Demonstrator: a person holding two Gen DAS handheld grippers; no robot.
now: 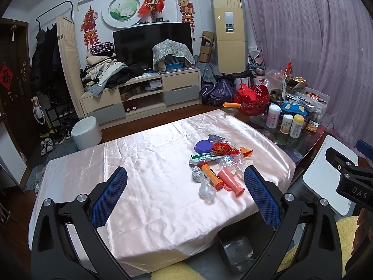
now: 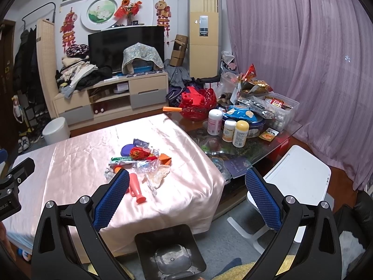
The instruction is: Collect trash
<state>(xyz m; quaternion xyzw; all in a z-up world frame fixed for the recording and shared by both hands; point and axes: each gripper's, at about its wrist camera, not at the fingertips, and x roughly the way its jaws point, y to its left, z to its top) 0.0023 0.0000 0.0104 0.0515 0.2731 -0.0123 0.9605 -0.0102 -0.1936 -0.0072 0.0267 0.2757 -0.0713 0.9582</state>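
My left gripper [image 1: 185, 182]: fingers spread wide, holding nothing, up above the near edge of the table.
My right gripper [image 2: 187, 183]: wide apart too, and empty.
The trash pile [image 1: 218, 163]: it sits on the pink cloth [image 1: 144, 163], toward the right side. I see a purple lid [image 1: 203, 146], an orange tube [image 1: 211, 175], a pink horn [image 1: 230, 182], a foil ball [image 1: 197, 174] and some clear wrappers.
The black bin [image 2: 170, 249]: on the floor just below the table edge, open, with nothing in it that I can see.
What could go wrong: the cloth looks shiny and slippery, so a pinch could grab cloth and drag the whole pile. The tube and horn are round and could roll off the edge. The thin wrappers could slip out of my fingers. A drop from too far over could miss the bin.
Words I can read: "DAS" on my right gripper, seen from the left camera. Writing on the trash is too small to read.
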